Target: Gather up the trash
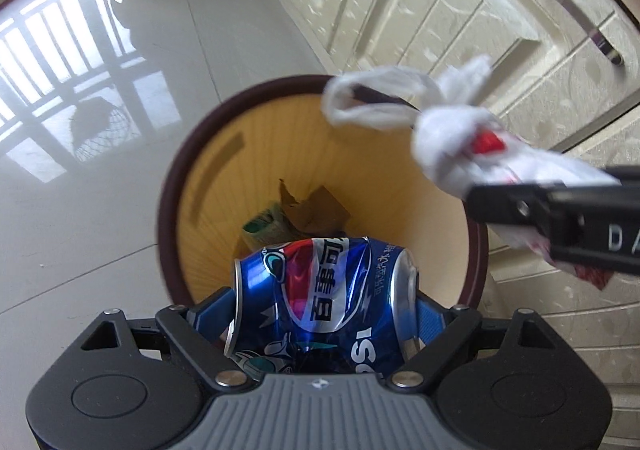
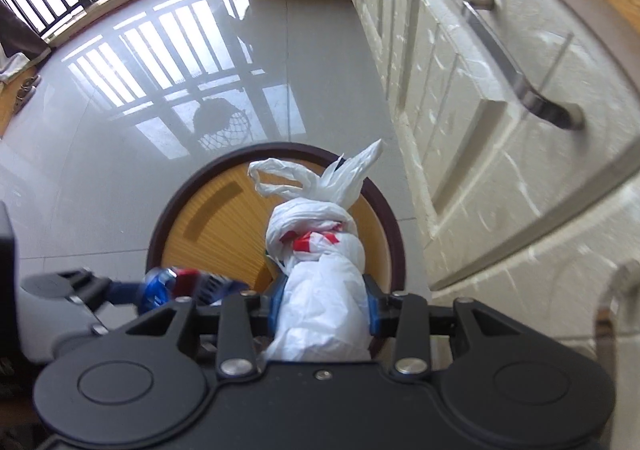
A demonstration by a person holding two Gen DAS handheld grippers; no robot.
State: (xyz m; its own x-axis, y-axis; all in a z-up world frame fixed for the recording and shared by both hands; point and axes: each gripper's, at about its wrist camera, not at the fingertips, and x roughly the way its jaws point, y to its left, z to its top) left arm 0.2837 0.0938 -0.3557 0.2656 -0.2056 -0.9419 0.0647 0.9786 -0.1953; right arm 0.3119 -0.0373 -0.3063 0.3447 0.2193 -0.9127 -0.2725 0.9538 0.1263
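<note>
Crushed can (image 1: 320, 298) clamped in left tongs (image 1: 324, 310) above bin (image 1: 224, 178).

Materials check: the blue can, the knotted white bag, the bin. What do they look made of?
Blue can: thin metal, likely aluminium, with a glossy print, creased and dented. White bag: thin, crinkly, translucent plastic film; red shows through it. Bin: yellow ribbed inner wall and dark rim, looks like moulded plastic, though I can't be sure.

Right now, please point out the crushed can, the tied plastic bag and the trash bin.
crushed can (image 1: 320, 298): left wrist view, on its blue label.
tied plastic bag (image 2: 324, 306): right wrist view, on its white body.
trash bin (image 1: 224, 186): left wrist view, on its inner wall.
</note>
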